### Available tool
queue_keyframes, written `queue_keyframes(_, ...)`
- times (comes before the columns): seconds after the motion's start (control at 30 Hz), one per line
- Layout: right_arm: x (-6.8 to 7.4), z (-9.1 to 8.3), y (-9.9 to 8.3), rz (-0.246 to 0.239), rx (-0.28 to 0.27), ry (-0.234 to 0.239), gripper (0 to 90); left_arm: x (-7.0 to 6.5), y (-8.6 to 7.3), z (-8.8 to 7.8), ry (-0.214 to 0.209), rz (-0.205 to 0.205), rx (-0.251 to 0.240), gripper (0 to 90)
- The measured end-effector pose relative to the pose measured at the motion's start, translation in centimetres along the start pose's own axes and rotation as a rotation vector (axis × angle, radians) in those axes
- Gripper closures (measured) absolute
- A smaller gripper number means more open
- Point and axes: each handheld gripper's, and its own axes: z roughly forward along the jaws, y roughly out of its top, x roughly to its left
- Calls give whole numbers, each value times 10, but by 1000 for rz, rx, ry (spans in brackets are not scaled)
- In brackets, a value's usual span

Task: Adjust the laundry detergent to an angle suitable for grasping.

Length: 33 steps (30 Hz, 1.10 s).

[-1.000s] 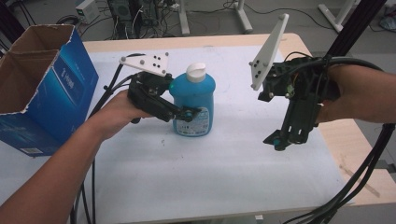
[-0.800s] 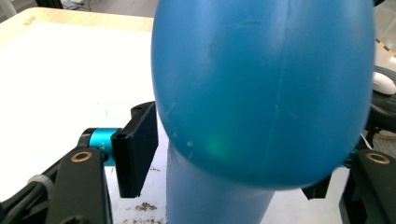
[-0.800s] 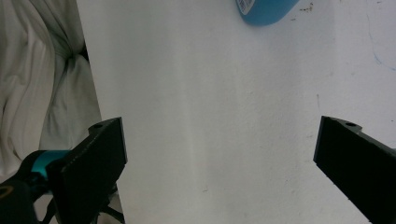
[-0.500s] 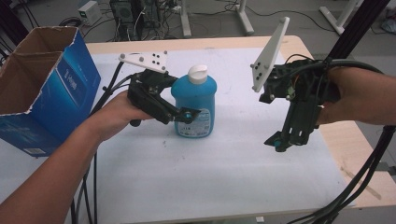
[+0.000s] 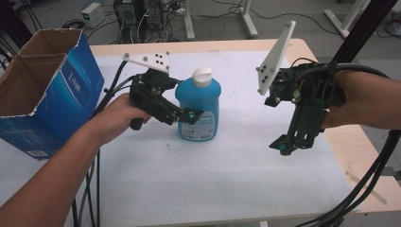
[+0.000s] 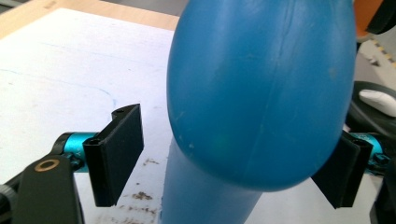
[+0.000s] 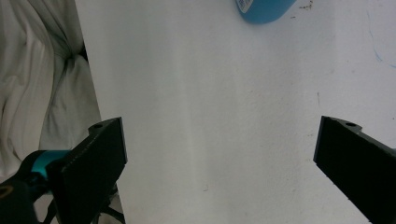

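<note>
A blue detergent bottle (image 5: 201, 106) with a white cap stands upright on the white table cover. My left gripper (image 5: 189, 116) reaches in from the left at the bottle's lower body. Its jaws have just been opening, and the bottle (image 6: 261, 93) sits between them. One pad (image 6: 114, 154) stands clear of the bottle's side; the other pad (image 6: 343, 170) lies close behind its bulge. My right gripper (image 5: 283, 146) hangs tilted downward over the table to the right, well apart from the bottle. Seen from its own camera, my right gripper (image 7: 219, 163) has wide-open jaws holding nothing, and the bottle's base (image 7: 264, 9) sits at the top edge.
An open blue cardboard box (image 5: 71, 94) stands at the table's left end. Black cables (image 5: 90, 189) trail along the left forearm and off the right side. Bare white cover (image 5: 213, 179) spreads in front of the bottle. The wooden table edge (image 5: 364, 156) runs along the right.
The left gripper's jaws have spread apart around the bottle, which stays upright in place. The right gripper has not moved.
</note>
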Motion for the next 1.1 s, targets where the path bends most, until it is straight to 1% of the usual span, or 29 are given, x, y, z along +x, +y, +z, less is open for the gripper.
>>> queue_keyframes(0.03, 0, 0, 0, -4, -3, -1, 19, -1, 0, 0, 8, 2, 5, 115)
queue_keyframes(0.07, -1, 0, 0, -10, -6, 0, 19, -1, 1, -1, -1, 5, 3, 56)
queue_keyframes(0.1, 0, 0, 0, -5, -4, 0, 20, -2, 1, -1, 6, 10, 7, 43)
queue_keyframes(0.13, 0, 0, 0, -1, -3, 1, 19, -3, 1, -2, 9, 18, 14, 43)
queue_keyframes(0.2, 0, 0, 0, -3, -2, 0, 20, -4, 2, -4, 22, 13, 18, 42)
queue_keyframes(0.23, 0, 0, 0, -2, -2, 0, 20, -5, 3, -4, 31, 13, 18, 35)
queue_keyframes(0.27, 0, 0, 0, -4, -4, 1, 20, -5, 3, -6, 30, 13, 16, 16)
queue_keyframes(0.4, 0, -1, -1, -3, -6, -1, 19, -8, 9, -16, 49, 31, 29, 16)
queue_keyframes(0.43, 0, -1, -1, -1, -7, -2, 20, -10, 10, -19, 46, 29, 31, 16)
queue_keyframes(0.47, 0, -2, -1, -4, -8, -2, 20, -11, 13, -23, 47, 39, 34, 16)
queue_keyframes(0.53, 0, -2, -1, -6, -10, -4, 20, -12, 17, -29, 53, 28, 31, 16)
queue_keyframes(0.63, 0, -2, -1, -6, -11, -4, 20, -14, 24, -39, 100, -3, 37, 16)
queue_keyframes(0.67, 1, -2, -1, -3, -9, -4, 20, -14, 27, -43, 100, -12, 46, 16)
queue_keyframes(0.7, 1, -2, -1, -4, -12, -5, 19, -15, 30, -47, 98, -5, 58, 16)
queue_keyframes(0.73, 1, -3, -1, -2, -13, -5, 20, -16, 34, -51, 105, 4, 67, 17)
queue_keyframes(0.8, 1, -3, -1, -4, -16, -5, 20, -19, 40, -59, 126, 21, 91, 16)
queue_keyframes(0.87, 1, -4, 0, -10, -16, -7, 20, -20, 48, -66, 155, 22, 121, 16)
queue_keyframes(0.93, 2, -5, 0, -3, -15, -5, 20, -19, 56, -73, 181, 7, 163, 16)
queue_keyframes(0.97, 2, -5, 1, -9, -19, -7, 20, -19, 59, -76, 193, 2, 189, 16)
queue_keyframes(1.0, 2, -5, 1, -12, -21, -8, 20, -18, 61, -78, 196, 4, 213, 16)
queue_keyframes(1.03, 2, -6, 1, -13, -23, -8, 20, -17, 64, -81, 205, 15, 255, 16)
queue_keyframes(1.1, 3, -6, 1, -10, -19, -8, 20, -15, 67, -85, 229, 24, 309, 16)
